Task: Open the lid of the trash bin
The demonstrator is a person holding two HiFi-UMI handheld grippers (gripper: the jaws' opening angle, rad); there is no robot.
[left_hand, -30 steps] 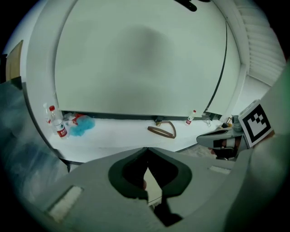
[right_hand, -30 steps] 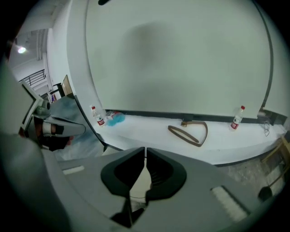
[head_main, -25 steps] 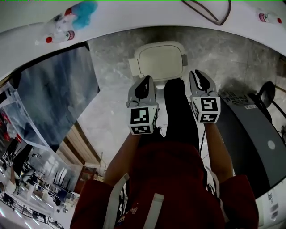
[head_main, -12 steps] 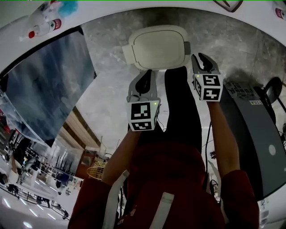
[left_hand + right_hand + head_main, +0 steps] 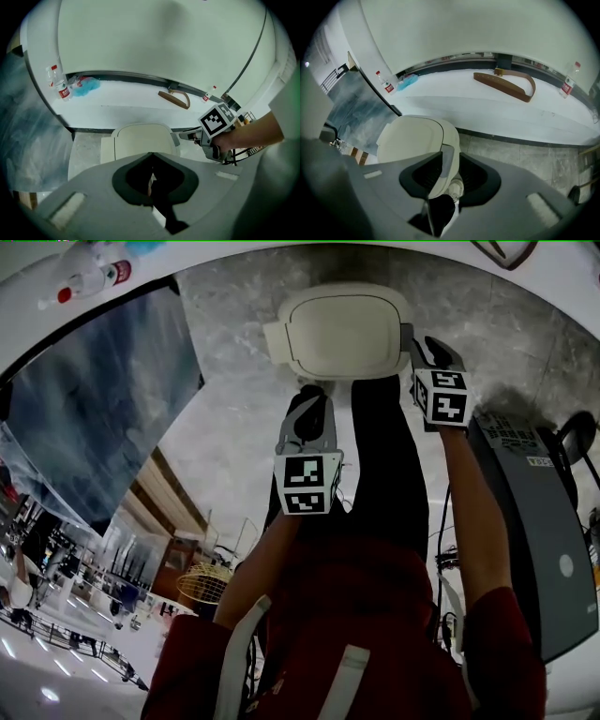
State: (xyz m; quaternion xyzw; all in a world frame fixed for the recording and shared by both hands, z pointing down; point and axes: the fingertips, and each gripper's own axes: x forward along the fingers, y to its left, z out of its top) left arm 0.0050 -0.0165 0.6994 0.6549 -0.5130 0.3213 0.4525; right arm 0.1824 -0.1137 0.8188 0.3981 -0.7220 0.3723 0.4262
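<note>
The trash bin (image 5: 342, 334) stands on the marble floor with its cream lid (image 5: 140, 140) down. My right gripper (image 5: 429, 348) is at the lid's right edge. In the right gripper view (image 5: 450, 153) its jaws have just been opening; they stand apart, and the lid's rim (image 5: 410, 138) and a grey tab (image 5: 447, 164) show between them without being pressed. My left gripper (image 5: 309, 401) hangs short of the bin's near edge, above a black trouser leg (image 5: 380, 465). In its own view (image 5: 151, 154) the jaw tips meet on nothing. The right gripper (image 5: 185, 136) also shows there beside the lid.
A curved white counter (image 5: 487, 112) runs behind the bin, carrying water bottles (image 5: 60, 89), a blue cloth (image 5: 88, 86) and a brown strap (image 5: 506, 84). A grey machine (image 5: 525, 521) stands close on the right. A glass panel (image 5: 103, 409) is on the left.
Both grippers have sunk toward the bin. The right one went from short of the lid to beside its right edge. The bin now sits higher in the head view.
</note>
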